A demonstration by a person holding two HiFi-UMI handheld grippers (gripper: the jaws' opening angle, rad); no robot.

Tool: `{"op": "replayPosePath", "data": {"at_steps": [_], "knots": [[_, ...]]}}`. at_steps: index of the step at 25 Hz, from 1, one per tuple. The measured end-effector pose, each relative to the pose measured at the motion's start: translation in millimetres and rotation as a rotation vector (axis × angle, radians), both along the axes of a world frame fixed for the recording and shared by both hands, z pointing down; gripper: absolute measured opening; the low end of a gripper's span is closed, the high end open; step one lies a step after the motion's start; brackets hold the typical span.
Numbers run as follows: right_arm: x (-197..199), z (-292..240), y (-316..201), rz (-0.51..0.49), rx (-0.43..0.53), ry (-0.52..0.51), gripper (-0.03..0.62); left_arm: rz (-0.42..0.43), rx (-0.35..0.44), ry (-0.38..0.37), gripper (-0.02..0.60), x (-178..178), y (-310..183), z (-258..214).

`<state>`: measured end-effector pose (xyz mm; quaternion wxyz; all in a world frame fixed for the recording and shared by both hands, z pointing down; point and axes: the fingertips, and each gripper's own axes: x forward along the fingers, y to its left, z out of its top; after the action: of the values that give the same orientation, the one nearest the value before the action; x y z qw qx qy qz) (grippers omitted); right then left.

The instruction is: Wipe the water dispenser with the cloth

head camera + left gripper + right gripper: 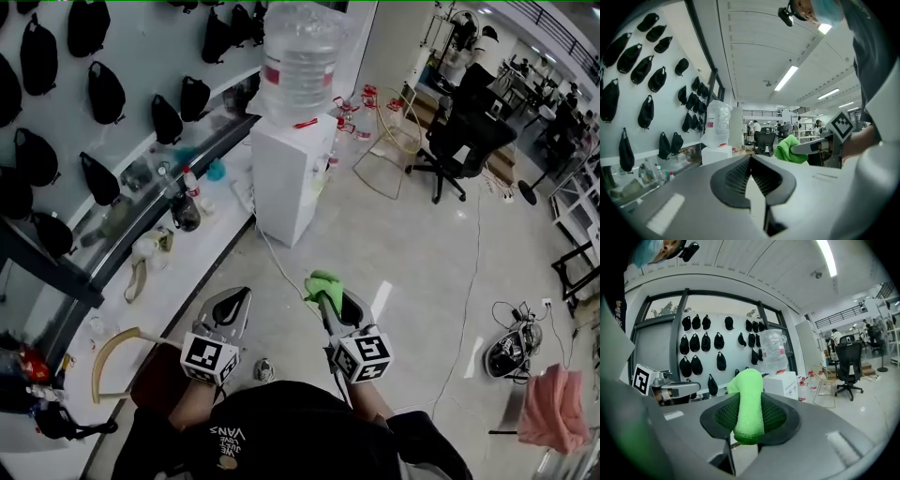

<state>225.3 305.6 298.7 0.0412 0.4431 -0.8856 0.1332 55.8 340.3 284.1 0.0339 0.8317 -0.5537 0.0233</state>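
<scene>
Two grippers are up in front of me. The right gripper pinches the green cloth, with a wad sticking out past the tips. The left gripper has its jaws pressed together on nothing. The dispenser stands at 12 o'clock, well apart from me, a white box with a big bottle on top. No wiping yet; the step in hand looks like the approach.

To do it well, I judge: walk in, lead with the wad and not the jaw tips, press it flat on a panel, and use long overlapping strokes. The pinch must be tight, since soft cloth could slip out. The bottle looks top-heavy, so a hard push could rock it.

A cable trails on the floor from the dispenser toward me at 12, a trip risk. A counter with clutter runs at 10 o'clock, with bags on the wall above. A chair sits at 2 o'clock, out of the way.
</scene>
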Motion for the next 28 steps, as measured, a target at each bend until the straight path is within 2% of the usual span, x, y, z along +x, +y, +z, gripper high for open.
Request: {"op": "replayPosePath", "data": {"at_steps": [5,11,18,28], "knots": [[-31,4,-30,0.033,-0.019,0.005,0.114,0.017,-0.019,0.016,0.002,-32,-35,-1],[-51,14,-70,0.011,-0.036,0.020,0.114,-0.005,-0.020,0.017,0.002,-51,-64,7],[-67,13,-147,-0.052,-0.028,0.021,0.114,-0.103,-0.030,0.032,0.002,-66,-119,17],[-61,22,-269,-0.195,-0.014,0.073,0.114,-0.242,-0.020,0.029,0.002,-60,-222,22]]}}
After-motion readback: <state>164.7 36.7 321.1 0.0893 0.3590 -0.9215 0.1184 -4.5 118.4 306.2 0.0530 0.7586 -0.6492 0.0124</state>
